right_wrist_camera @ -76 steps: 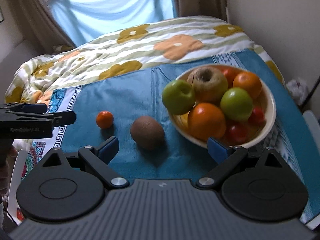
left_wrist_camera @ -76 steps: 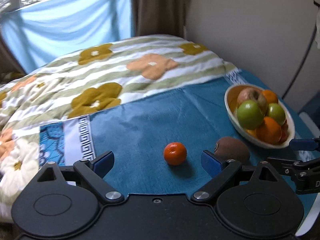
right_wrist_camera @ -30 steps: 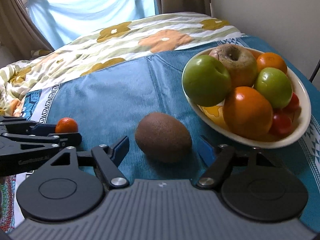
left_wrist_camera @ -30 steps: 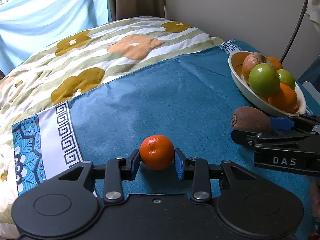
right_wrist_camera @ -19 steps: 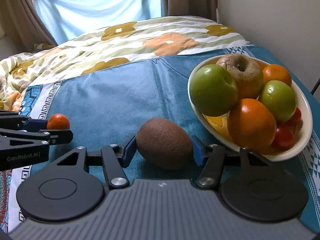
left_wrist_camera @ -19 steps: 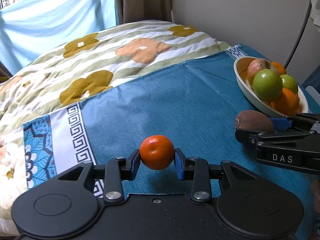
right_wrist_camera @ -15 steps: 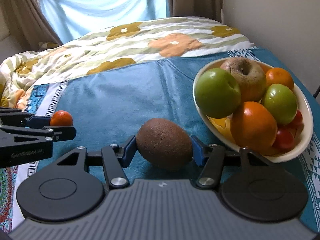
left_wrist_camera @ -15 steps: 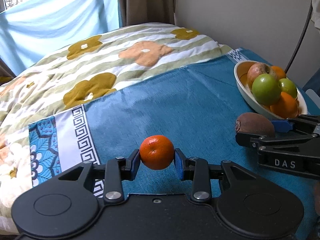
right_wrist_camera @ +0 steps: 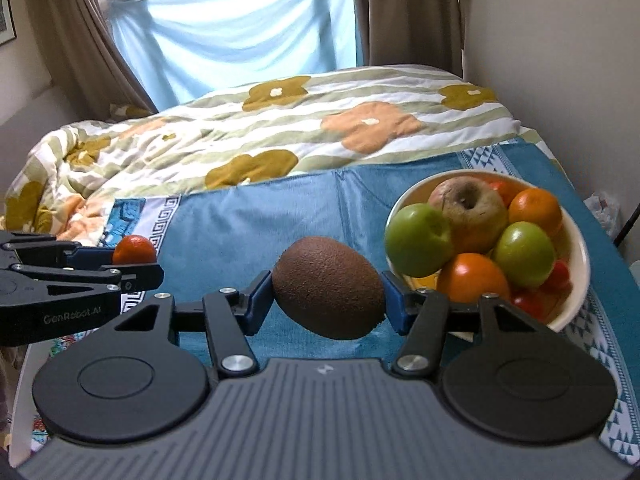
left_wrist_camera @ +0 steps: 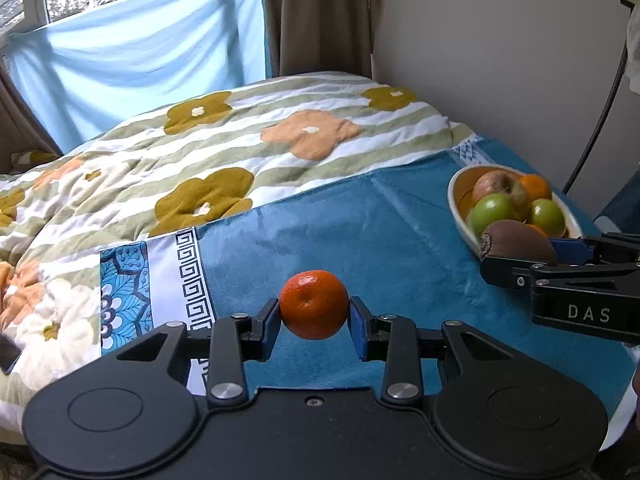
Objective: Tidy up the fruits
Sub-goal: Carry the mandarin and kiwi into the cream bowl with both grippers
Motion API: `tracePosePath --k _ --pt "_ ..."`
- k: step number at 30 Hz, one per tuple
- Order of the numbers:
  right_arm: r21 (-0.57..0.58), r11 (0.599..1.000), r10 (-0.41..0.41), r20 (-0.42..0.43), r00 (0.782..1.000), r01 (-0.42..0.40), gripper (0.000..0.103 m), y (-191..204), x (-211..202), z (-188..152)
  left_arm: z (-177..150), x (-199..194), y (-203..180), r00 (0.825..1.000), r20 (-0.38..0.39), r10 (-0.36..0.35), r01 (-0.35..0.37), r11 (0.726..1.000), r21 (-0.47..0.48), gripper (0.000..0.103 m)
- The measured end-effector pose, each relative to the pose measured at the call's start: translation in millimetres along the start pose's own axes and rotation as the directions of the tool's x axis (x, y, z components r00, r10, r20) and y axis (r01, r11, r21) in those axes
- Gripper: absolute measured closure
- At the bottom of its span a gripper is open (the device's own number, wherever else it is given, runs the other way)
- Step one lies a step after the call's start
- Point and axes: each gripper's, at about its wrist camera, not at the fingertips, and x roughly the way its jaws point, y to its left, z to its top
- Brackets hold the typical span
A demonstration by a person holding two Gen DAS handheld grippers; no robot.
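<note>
My left gripper (left_wrist_camera: 314,324) is shut on a small orange mandarin (left_wrist_camera: 313,304) and holds it above the blue cloth (left_wrist_camera: 360,232). My right gripper (right_wrist_camera: 328,304) is shut on a brown kiwi (right_wrist_camera: 329,293) and holds it lifted, just left of the cream fruit bowl (right_wrist_camera: 576,280). The bowl holds green apples, a brownish apple, oranges and small red fruits. In the left wrist view the kiwi (left_wrist_camera: 516,242) and the right gripper show at the right, in front of the bowl (left_wrist_camera: 458,208). In the right wrist view the mandarin (right_wrist_camera: 134,250) shows at the left.
A floral striped duvet (left_wrist_camera: 240,152) covers the bed behind the blue cloth. A patterned white and blue border (left_wrist_camera: 160,272) runs along the cloth's left side. A wall stands on the right, and a curtain and pale blue sheet (right_wrist_camera: 240,28) at the back.
Both grippers closed on their fruits, the left on the mandarin, the right on the kiwi. Both have since risen off the cloth with the fruit held.
</note>
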Motion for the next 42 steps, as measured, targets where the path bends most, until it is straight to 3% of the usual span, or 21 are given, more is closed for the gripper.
tracePosePath --k 8,19,32,42 --pt "0.022 1.000 0.002 0.029 1.000 -0.003 0.031 -35.3 -35.8 5.6 7.8 -24.3 -40.9 1.000 0.028 -0.008 0.008 1.000 -0.028 0.063" --pt "0.052 0.999 -0.018 0.052 0.998 0.015 0.031 -115.0 -63.2 25.3 30.7 -28.5 -117.7 0.998 0.051 -0.046 0.046 0.999 -0.009 0.063" --pt "0.023 1.000 -0.010 0.040 0.999 0.009 0.031 -197.0 -45.5 43.9 54.6 28.3 -194.4 0.999 0.009 -0.052 0.052 0.999 0.001 0.063" --pt "-0.002 0.999 0.036 0.000 0.999 -0.036 0.031 -227.6 -14.0 47.9 65.3 73.6 -226.9 1.000 -0.007 0.000 0.000 1.000 0.005 0.063"
